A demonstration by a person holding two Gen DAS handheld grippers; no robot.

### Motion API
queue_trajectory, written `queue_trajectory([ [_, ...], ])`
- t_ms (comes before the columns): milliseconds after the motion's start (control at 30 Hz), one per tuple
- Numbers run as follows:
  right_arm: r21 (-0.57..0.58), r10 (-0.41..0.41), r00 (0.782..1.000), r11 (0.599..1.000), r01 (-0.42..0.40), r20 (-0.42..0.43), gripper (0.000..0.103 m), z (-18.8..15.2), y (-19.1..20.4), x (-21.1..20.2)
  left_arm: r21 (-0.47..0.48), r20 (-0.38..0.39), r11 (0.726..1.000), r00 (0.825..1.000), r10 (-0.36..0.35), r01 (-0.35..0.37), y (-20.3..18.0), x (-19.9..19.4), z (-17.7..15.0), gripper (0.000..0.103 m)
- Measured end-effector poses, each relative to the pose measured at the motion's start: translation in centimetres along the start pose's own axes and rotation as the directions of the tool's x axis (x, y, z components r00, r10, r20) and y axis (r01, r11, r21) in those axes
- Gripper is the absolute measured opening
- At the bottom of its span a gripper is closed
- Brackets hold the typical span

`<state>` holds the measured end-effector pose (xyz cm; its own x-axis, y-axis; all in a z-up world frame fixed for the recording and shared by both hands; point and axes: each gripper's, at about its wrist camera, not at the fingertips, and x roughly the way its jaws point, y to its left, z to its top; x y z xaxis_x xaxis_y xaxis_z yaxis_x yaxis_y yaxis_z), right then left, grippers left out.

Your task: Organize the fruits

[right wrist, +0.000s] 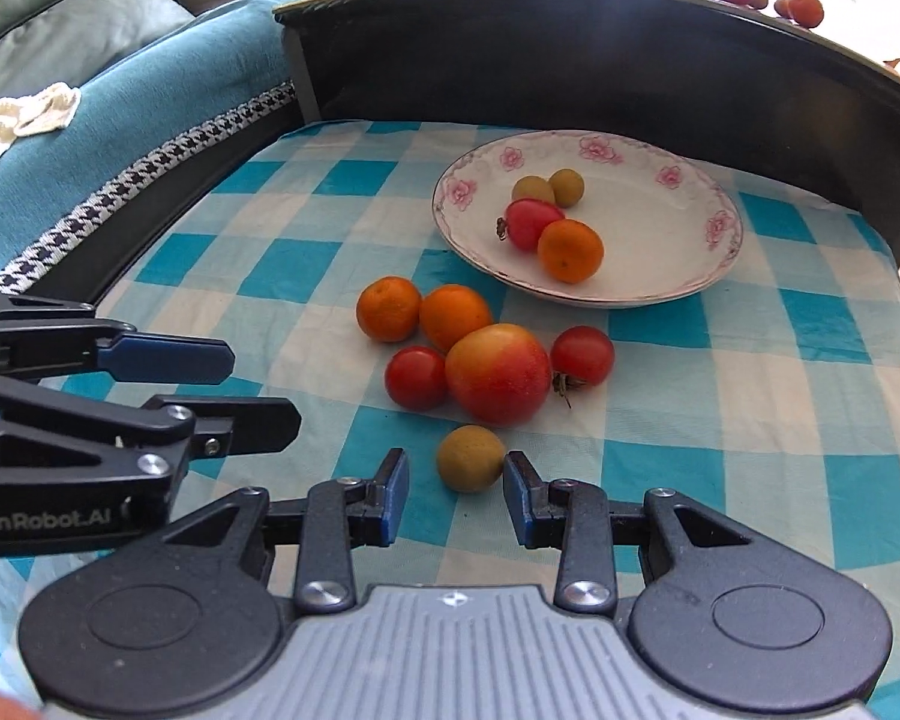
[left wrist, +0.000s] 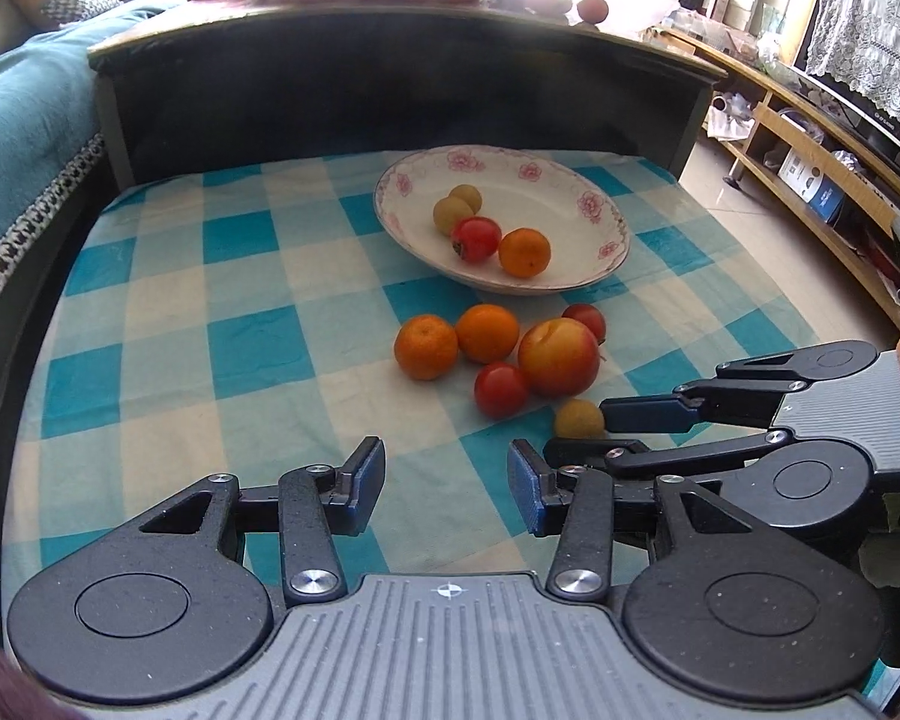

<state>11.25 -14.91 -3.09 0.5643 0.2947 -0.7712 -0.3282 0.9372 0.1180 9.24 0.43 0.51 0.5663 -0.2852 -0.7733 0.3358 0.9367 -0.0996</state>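
Both tools part-open, empty; right tool by longan, left tool w/ apple ahead.

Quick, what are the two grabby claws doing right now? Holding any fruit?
Left gripper: open, holding nothing.
Right gripper: open around the small round yellow-brown fruit on the cloth, not gripping it yet.

Right tongs agape around small tan fruit; plate beyond.
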Motion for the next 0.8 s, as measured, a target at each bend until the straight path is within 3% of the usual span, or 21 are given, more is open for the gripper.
queue_trajectory([
  [133, -0.008, -0.016, 1.0, 1.0, 0.016, -0.005, 0.036, 0.2, 0.1, 0.5, 0.003, -0.01, 1.0, 1.0, -0.007, 0.007, -0.1, 0.6, 0.0, 0.054],
  [267, 0.01, -0.022, 1.0, 1.0, 0.022, -0.013, 0.029, 0.1, -0.2, 0.4, 0.014, -0.002, 1.0, 1.0, -0.021, 0.021, -0.5, 1.6, 0.3, 0.054],
  [567, 0.102, -0.01, 1.0, 0.995, 0.011, -0.009, 0.029, -1.5, -3.0, -2.2, 0.111, -0.005, 0.992, 0.998, -0.062, 0.062, -2.6, 4.4, 1.1, 0.048],
  [800, 0.137, 0.009, 1.0, 0.991, -0.006, -0.02, 0.029, -2.2, -4.3, -2.5, 0.114, -0.003, 0.993, 0.999, -0.042, 0.042, -2.8, 6.0, 1.5, 0.047],
])
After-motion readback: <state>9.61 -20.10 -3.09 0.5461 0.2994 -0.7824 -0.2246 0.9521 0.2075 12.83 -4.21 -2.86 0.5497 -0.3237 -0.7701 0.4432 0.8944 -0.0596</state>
